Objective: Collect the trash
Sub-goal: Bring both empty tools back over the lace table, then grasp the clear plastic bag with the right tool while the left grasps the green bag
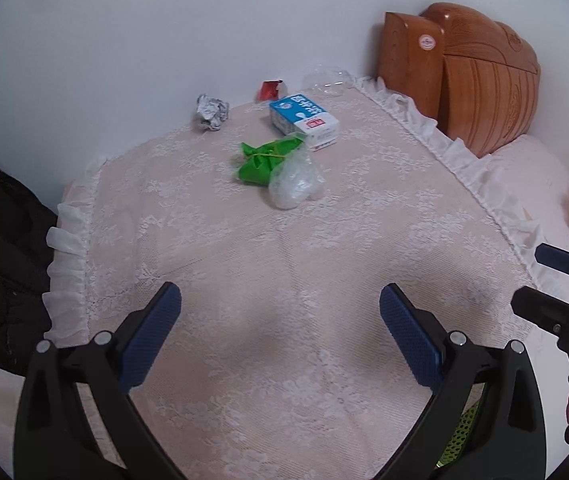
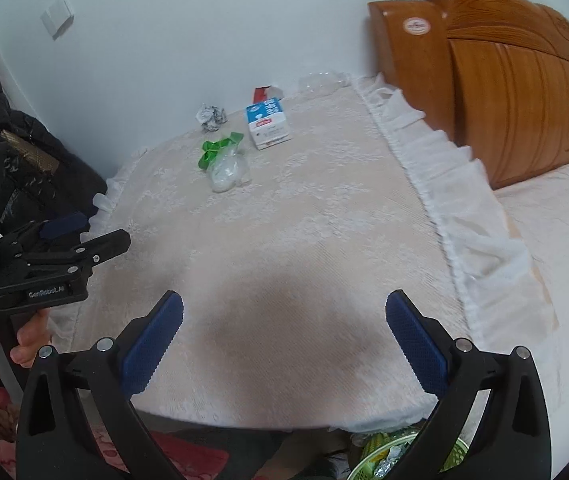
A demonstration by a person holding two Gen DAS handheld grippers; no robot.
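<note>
while both our left gripper [image 1: 280, 312] and right gripper [image 2: 284, 316] hang spread wide and empty above the lace tablecloth [image 1: 324, 240], the milk carton [image 1: 304, 120] and green wrapper [image 1: 260, 160] lie far ahead.

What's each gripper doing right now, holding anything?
Left gripper: open, fingers wide apart, holding nothing, above the lace cloth.
Right gripper: open, holding nothing.

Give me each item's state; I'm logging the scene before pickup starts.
Left gripper: open, empty.
Right gripper: open, empty.
Milk carton: lying on its side.
Foil ball: crumpled.
Green wrapper: crumpled, tied.
Clear plastic bag: scrunched, against the wrapper.
Green basket: holds trash.
</note>
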